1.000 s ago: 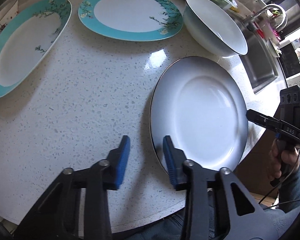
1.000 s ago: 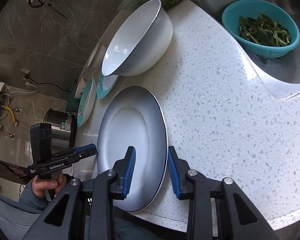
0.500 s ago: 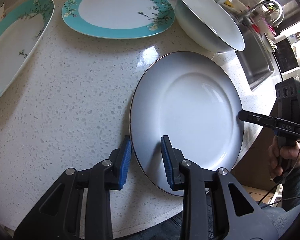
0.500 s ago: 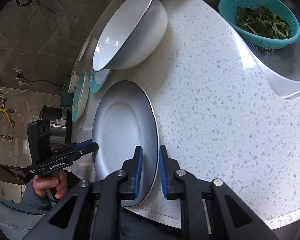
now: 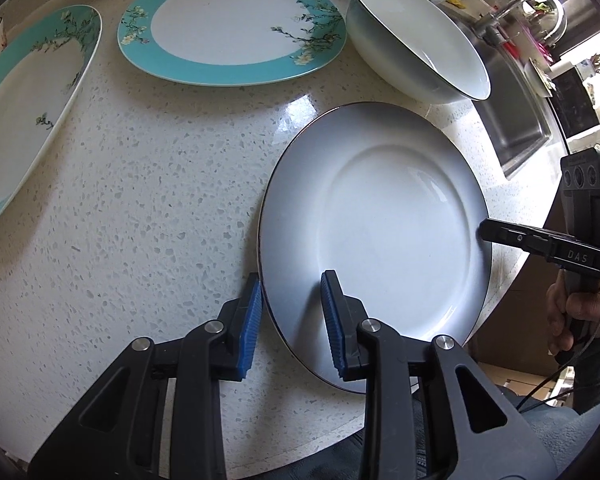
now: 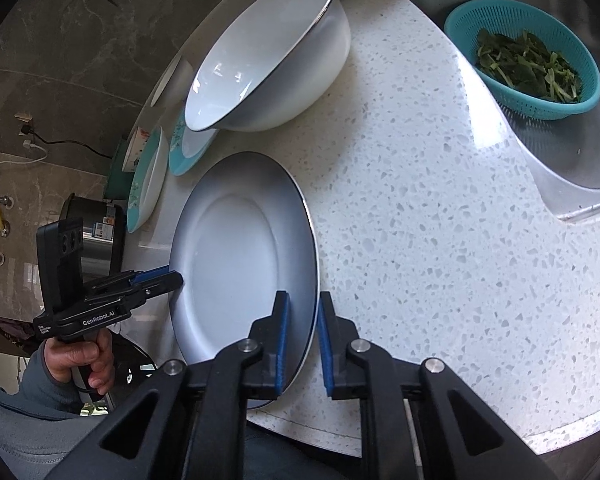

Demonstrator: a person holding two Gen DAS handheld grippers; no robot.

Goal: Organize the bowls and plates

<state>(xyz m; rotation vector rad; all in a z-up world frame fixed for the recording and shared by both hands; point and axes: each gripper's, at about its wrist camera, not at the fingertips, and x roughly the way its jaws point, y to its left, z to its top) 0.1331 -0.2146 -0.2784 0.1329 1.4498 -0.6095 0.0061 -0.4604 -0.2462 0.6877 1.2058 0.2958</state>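
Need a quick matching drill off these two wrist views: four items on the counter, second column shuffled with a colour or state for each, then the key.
Column 1
1. grey-white plate
2. white bowl
3. teal colander
4. floral-rimmed plate

Column 2
A. holds leafy greens
B. turquoise rim with blossom branches, flat on the counter
C. tipped on its side, opening facing sideways
D. rim sits between the blue pads of both grippers

Pairs: 1-D, 2-C, 3-A, 4-B
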